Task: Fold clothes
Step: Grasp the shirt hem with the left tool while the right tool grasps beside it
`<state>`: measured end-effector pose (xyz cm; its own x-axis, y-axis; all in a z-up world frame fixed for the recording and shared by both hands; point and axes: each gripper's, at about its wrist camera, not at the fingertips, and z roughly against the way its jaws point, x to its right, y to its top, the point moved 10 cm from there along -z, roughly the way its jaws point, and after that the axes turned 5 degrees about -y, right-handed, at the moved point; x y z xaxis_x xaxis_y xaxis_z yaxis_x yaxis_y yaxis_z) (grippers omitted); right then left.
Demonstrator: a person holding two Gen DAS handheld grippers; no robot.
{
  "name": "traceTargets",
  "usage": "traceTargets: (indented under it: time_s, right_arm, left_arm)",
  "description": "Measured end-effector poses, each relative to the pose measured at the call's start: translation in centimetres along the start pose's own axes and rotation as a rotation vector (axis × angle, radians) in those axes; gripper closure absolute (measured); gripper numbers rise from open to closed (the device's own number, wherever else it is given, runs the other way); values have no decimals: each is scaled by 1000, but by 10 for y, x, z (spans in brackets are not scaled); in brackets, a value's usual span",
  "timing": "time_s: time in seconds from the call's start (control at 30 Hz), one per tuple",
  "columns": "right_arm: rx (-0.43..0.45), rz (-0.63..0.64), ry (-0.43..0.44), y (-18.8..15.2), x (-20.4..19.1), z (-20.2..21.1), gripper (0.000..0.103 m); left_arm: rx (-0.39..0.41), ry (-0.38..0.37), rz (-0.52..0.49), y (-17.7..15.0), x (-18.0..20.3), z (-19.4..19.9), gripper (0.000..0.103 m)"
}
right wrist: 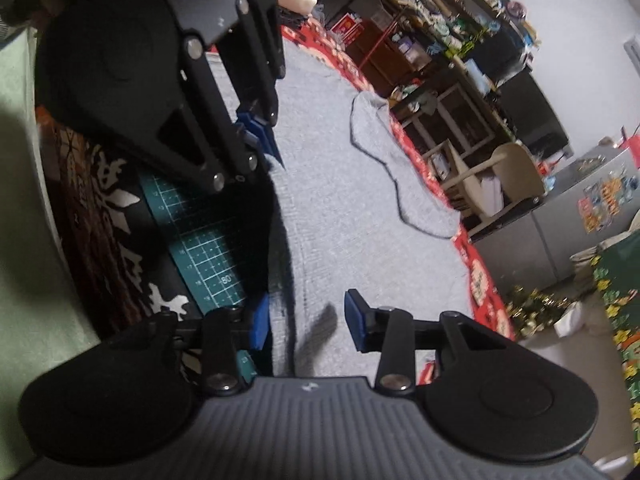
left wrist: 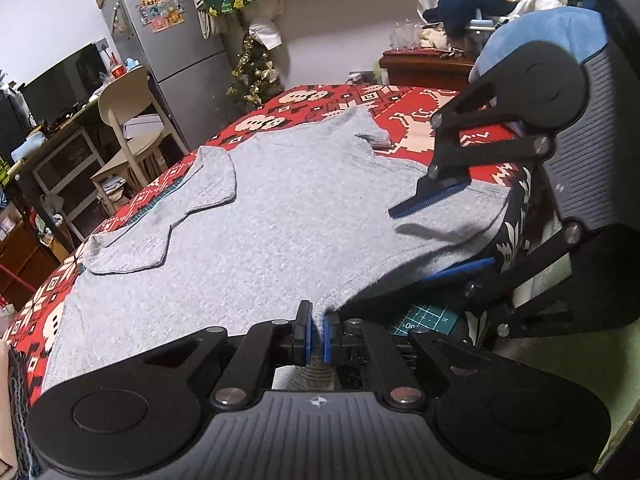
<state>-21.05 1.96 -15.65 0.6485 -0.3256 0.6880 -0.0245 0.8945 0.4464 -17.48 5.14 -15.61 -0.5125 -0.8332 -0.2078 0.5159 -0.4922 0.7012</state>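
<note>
A plain heather-grey knitted shirt [left wrist: 280, 216] is lying over a red cloth [left wrist: 404, 108] patterned in cream and black pixel motifs. A dark green cutting mat [right wrist: 200, 236] is showing a pale grid. Black grippers' fingers [right wrist: 354, 316] are wearing blue pads.

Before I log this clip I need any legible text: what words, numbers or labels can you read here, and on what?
"80": green cutting mat under the grey shirt, right wrist view.
"20": same mat, left wrist view.
Smaller mat numbers: too small.
Fridge magnets: unreadable.
Red sign by the shelves: blurred.
</note>
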Motion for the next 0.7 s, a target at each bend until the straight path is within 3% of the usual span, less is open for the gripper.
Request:
traceTargets:
  time_s: [0.33, 0.37, 0.43, 0.57, 0.7]
  right_arm:
    - [76, 4, -30, 11, 4, 18, 62]
    - [66, 5, -20, 10, 3, 18, 64]
    - [39, -1, 2, 7, 1, 14, 95]
    - [52, -49, 9, 10, 6, 18, 100]
    - [43, -190, 61, 12, 22, 22, 100]
  left_arm:
    - [-24, -5, 1, -6, 1, -4, 93]
    - [-25, -7, 0, -6, 1, -4, 93]
    - [-24, -15, -5, -7, 4, -4, 90]
    - [1, -29, -26, -8, 11, 0, 72]
    - [23, -14, -87, -8, 22, 3, 65]
